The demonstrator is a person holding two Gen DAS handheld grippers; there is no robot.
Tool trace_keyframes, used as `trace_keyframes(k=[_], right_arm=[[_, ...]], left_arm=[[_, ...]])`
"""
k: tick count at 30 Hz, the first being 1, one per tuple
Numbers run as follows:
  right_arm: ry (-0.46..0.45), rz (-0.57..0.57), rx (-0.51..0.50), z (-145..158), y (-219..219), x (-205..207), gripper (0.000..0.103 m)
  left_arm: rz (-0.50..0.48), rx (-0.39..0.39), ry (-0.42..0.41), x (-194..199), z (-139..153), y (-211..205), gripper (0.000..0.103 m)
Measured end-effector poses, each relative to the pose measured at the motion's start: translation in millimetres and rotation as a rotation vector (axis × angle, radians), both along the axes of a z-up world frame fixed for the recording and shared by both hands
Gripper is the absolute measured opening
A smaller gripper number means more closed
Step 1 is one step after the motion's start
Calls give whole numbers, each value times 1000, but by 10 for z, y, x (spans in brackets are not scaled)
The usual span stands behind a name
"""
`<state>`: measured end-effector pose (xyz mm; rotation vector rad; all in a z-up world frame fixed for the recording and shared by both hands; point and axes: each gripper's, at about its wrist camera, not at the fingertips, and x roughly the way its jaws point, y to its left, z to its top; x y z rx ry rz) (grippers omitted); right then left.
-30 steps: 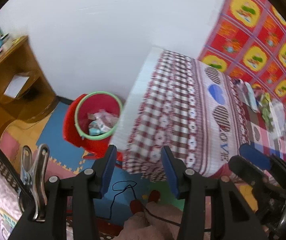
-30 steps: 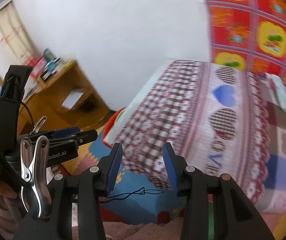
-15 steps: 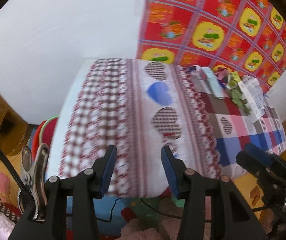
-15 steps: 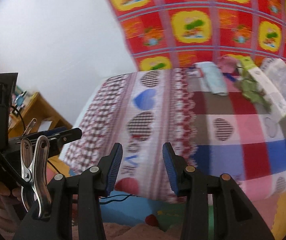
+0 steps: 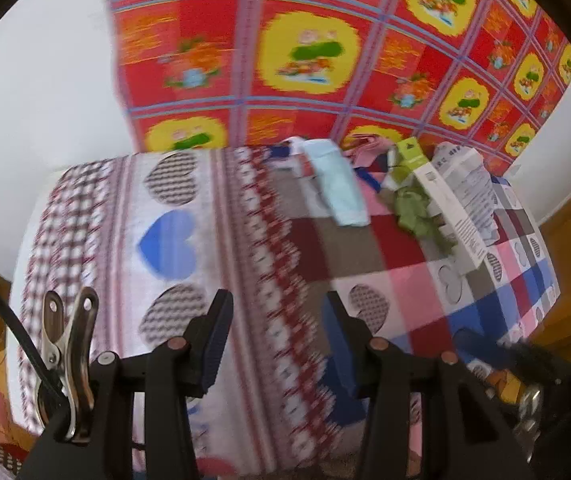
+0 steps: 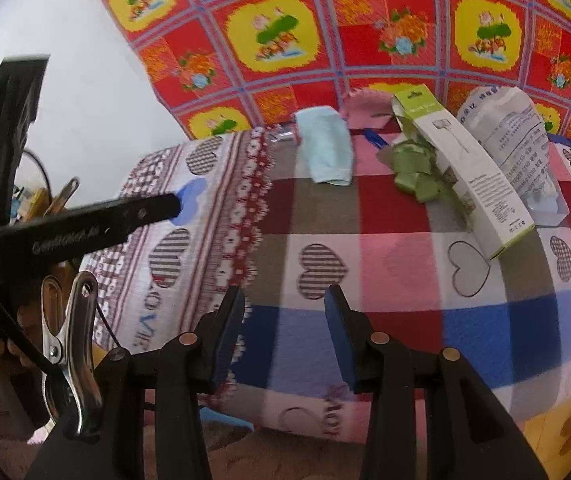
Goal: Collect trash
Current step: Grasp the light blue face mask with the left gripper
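Both tools, left tool point(image 5: 277, 332) and right tool point(image 6: 283, 328), stand open and empty above the checked heart-patterned bed cover point(image 6: 365, 240); a long white-green cardboard box point(image 6: 473, 176) lies on it.

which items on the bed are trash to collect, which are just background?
Job:
- long white box with green end
- crumpled green wrapper
- printed white packet
- light blue folded piece, probably trash
- left gripper, right gripper, both open and empty

Background:
- patchwork bedspread
- red and yellow wall cloth
- white wall
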<state>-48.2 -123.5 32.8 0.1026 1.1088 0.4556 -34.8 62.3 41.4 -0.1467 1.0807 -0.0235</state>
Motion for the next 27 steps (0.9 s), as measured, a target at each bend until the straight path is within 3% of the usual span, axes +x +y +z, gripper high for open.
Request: trace_keyframes(k=[13,20,27], right_arm=[[83,22,34,-342,-429,424,43],[118,14,45,-465,-565,548,43],[141,14,45,-553,-626,619,43]], left_arm=[[-50,-55,41,1123,-447,-675,54],[-29,2,79,1636,-747,-830,54],[-25,54,108,1885,-949,-946,55]])
